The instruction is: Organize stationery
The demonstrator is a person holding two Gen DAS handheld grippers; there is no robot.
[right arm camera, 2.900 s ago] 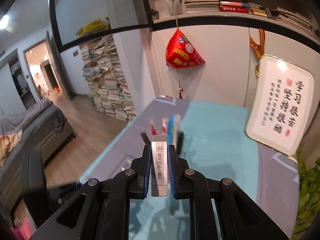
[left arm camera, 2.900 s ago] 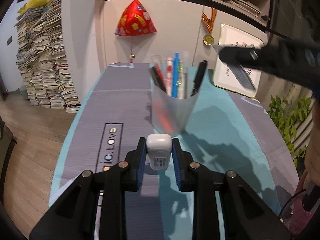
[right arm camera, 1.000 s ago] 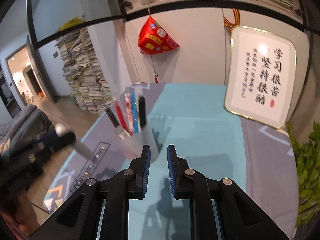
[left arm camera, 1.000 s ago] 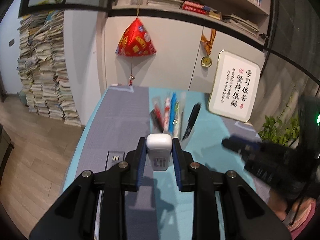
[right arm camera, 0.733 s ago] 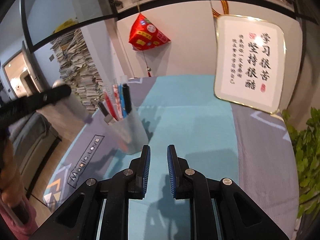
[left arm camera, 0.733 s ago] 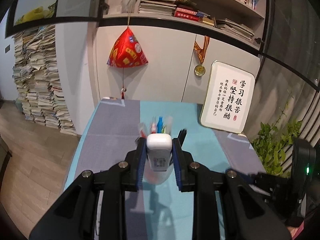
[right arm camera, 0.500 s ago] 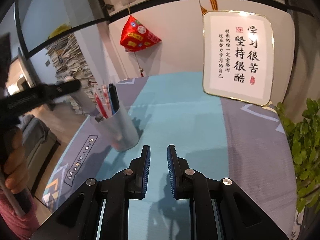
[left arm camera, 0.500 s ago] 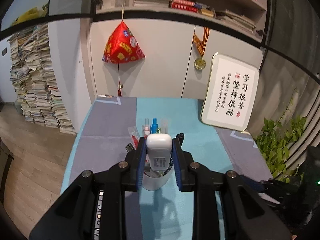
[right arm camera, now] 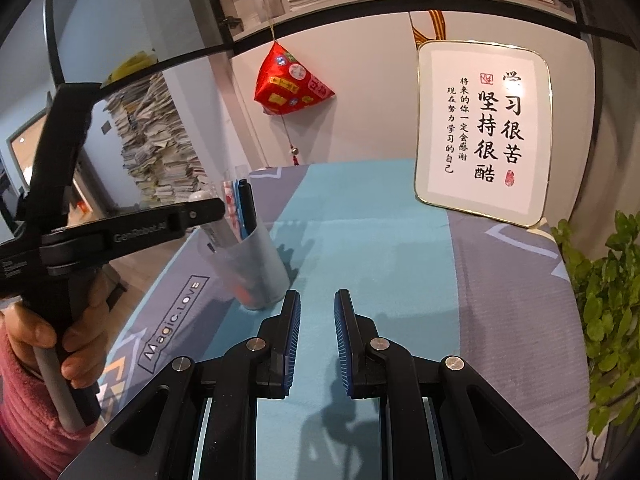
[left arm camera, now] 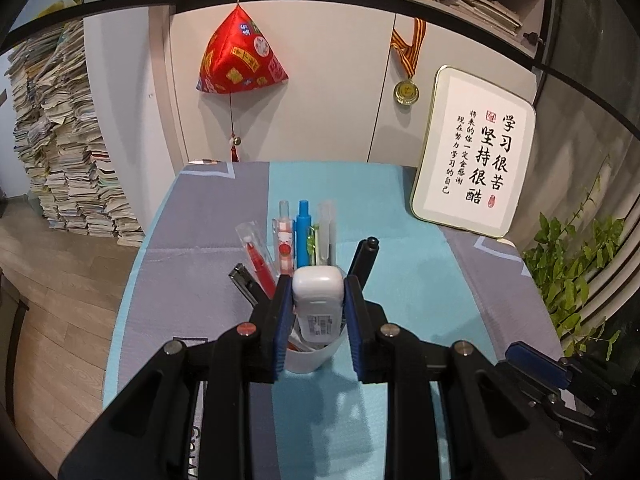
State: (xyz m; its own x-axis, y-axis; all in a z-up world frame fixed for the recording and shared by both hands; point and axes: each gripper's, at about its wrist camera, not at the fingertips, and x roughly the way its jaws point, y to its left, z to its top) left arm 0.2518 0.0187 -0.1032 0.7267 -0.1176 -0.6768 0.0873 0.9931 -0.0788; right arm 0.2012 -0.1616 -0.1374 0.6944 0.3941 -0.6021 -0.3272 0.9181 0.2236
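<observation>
My left gripper (left arm camera: 318, 280) is shut on a white correction-tape case (left arm camera: 318, 304) with a small label. It hangs directly over a frosted pen cup (left arm camera: 308, 354) that holds several pens (left arm camera: 303, 232), red, blue, clear and black. In the right wrist view the left gripper (right arm camera: 200, 210) comes in from the left above the cup (right arm camera: 260, 264), and the case's lower end (right arm camera: 218, 236) dips into the cup's mouth. My right gripper (right arm camera: 316, 300) hovers low over the teal mat to the right of the cup. Its blue pads stand a little apart with nothing between them.
A grey and teal mat (left arm camera: 400, 280) covers the table. A framed calligraphy board (left arm camera: 476, 168) leans at the back right, with a green plant (left arm camera: 572, 264) beyond the right edge. A hand in a pink sleeve (right arm camera: 76, 344) holds the left gripper's handle. Stacked papers (left arm camera: 68, 168) rise left of the table.
The left gripper has carried the white case forward until it sits over the cup's mouth. The right gripper has drawn away to the right of the cup, empty throughout.
</observation>
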